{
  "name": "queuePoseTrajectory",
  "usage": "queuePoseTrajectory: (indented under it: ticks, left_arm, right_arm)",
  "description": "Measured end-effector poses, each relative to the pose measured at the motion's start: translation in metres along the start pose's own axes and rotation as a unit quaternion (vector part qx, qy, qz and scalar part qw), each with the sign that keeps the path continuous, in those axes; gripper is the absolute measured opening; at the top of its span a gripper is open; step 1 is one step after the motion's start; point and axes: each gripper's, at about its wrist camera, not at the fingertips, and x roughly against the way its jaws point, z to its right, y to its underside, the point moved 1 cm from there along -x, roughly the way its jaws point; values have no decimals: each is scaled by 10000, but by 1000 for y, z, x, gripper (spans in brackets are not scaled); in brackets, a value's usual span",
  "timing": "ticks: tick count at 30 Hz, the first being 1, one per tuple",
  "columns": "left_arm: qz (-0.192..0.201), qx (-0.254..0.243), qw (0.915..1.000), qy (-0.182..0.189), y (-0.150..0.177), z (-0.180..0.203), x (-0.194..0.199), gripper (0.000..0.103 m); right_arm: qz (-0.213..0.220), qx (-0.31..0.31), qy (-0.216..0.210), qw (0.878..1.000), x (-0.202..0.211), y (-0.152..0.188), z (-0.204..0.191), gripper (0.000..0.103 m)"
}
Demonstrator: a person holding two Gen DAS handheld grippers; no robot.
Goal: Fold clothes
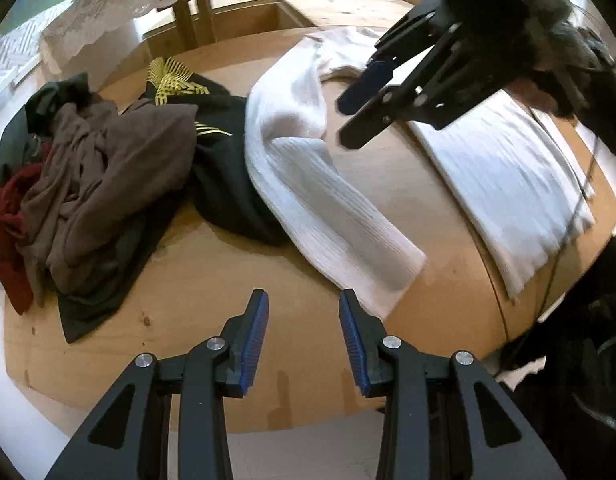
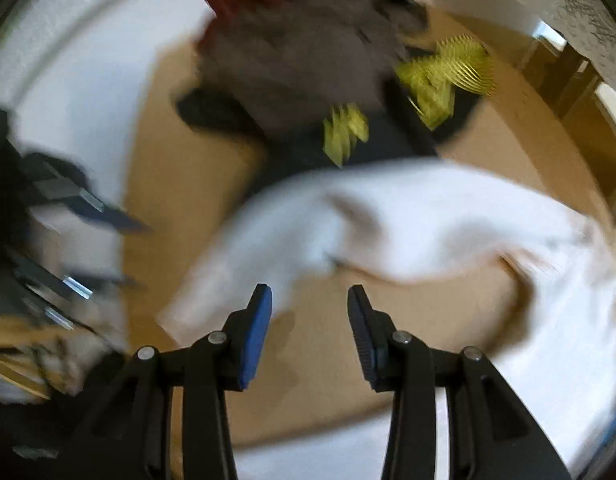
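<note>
A white ribbed sweater point(image 1: 308, 184) lies spread on the wooden table point(image 1: 211, 280), one sleeve reaching toward the near edge. My left gripper point(image 1: 301, 300) hovers open just short of that sleeve's cuff, nothing between its fingers. My right gripper point(image 1: 344, 120) hangs open above the sweater's middle, held by a hand in a dark furry sleeve. In the blurred right wrist view the right gripper point(image 2: 310, 294) is open over the white sweater point(image 2: 388, 224), and the left gripper point(image 2: 107, 240) shows as a dark smear at the left.
A heap of brown, dark green and red clothes point(image 1: 79, 184) sits at the table's left. A black garment with yellow stripes point(image 1: 211, 120) lies between the heap and the sweater. A lace-covered table point(image 1: 119, 4) and a wooden box point(image 1: 243, 20) stand behind.
</note>
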Motion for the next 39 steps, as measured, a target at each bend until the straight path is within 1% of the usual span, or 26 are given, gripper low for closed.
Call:
queuePoseTrajectory:
  ticks: [1,3,5,6,10,11,14,15,16,17,18,21,22,25,27,28,30,31,32,35,36,37,39]
  left_arm:
    - [17,156,9998,124,-2,-1,-2,35]
    - [-5,430,9985,335,-7,-1,-9,35]
    - [-126,453,9982,385,-11,4,-21,35]
    - [-187,464,9979,410,-13,7,-26,35]
    - [-404,593,9967,391,-19,12,-45,36]
    - [-408,616,9967,344,-19,11,-46,37]
    - [-241,526,9980,256,-19,12,-42,37]
    - [-186,496,9983,227,-19,12,-40,35]
    - [-130,466,9986,198,-19,12,-39,28]
    - [-75,436,9989,169,-19,12,-37,11]
    - [-19,406,9991,139,-19,12,-36,6]
    - [148,316,9994,52,-19,12,-31,5]
    - [214,295,9993,-4,-20,10,-28,5]
    - [533,330,9969,-475,-34,-17,0,5]
    - [745,353,9935,-788,-43,-36,19,5]
    - [850,364,9912,-945,-48,-45,28,5]
    - [1074,376,9863,-1191,-59,-59,46,5]
    - [1190,379,9837,-1293,-65,-64,55,5]
    - [1301,380,9811,-1377,-70,-69,64,4]
    - [1467,318,9789,-1383,-67,-69,78,5]
    - [1490,296,9787,-1382,-65,-67,80,5]
    - [1436,289,9794,-1393,-63,-64,74,5]
    - [1295,300,9814,-1388,-59,-73,63,5]
  right_arm:
    - [-67,67,-15,10000,-5,-3,-5,39]
    - [-281,127,216,9993,-15,1,-6,39]
    - [-466,20,253,9986,-25,9,-2,39]
    - [-484,-47,239,9985,-26,13,2,39]
    - [-385,-236,279,9986,-15,29,20,39]
    - [-358,-263,296,9986,-10,32,25,39]
    - [-212,-437,331,9983,7,40,44,39]
    - [-137,-563,297,9979,14,41,54,39]
    - [-53,-714,246,9971,20,42,65,39]
    - [40,-910,198,9956,27,44,79,39]
    - [140,-1130,151,9934,35,46,93,39]
    - [432,-1737,238,9836,63,53,131,39]
    - [507,-1896,323,9800,67,48,145,39]
    - [528,-2163,397,9741,64,40,174,39]
    - [524,-2323,432,9703,61,36,194,31]
    - [522,-2403,449,9682,59,34,204,25]
    - [519,-2562,483,9640,56,29,223,20]
    - [449,-2599,469,9634,45,27,230,11]
    - [321,-2598,463,9640,34,25,233,10]
    - [-149,-2658,667,9616,7,28,239,11]
    - [-210,-2644,690,9617,3,27,239,11]
    - [-217,-2610,683,9627,2,25,239,11]
    - [-334,-2565,747,9631,2,20,238,11]
